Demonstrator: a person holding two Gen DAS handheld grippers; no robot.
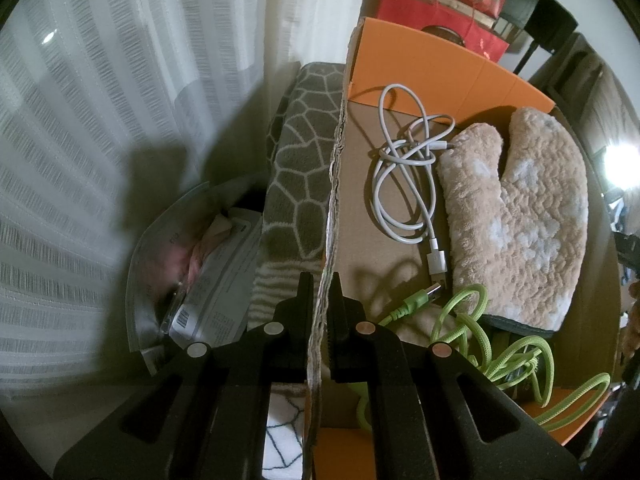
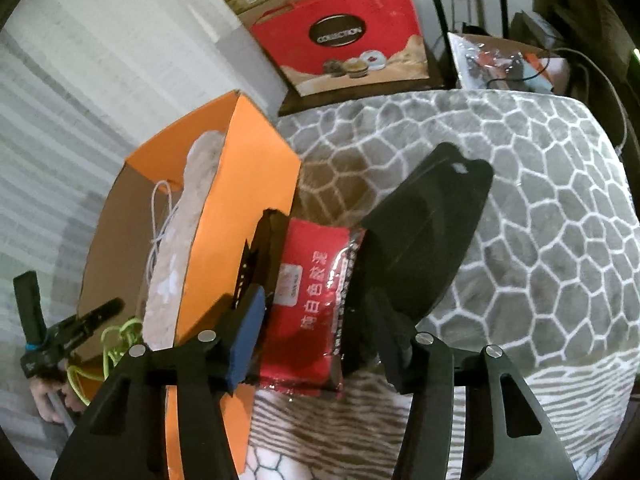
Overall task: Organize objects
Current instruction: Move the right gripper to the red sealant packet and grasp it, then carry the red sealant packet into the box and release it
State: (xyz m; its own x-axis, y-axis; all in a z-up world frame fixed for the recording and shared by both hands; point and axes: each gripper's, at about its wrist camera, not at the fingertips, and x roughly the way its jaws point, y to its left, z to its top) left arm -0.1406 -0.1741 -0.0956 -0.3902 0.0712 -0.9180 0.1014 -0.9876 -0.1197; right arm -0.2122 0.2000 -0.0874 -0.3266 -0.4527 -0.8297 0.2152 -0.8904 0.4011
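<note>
While the half-spread right tool [image 2: 316, 280] straddles it, red packet [image 2: 310, 300] lies between.

Red packet [image 2: 310, 304] beside orange box [image 2: 240, 184], on patterned blanket [image 2: 540, 200]

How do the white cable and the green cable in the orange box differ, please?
The white cable is smooth, thin and loosely coiled near the box's middle; the green cable is braided, thicker and tangled near the mitten's cuff. Both lie inside the orange box with a plug showing.
</note>
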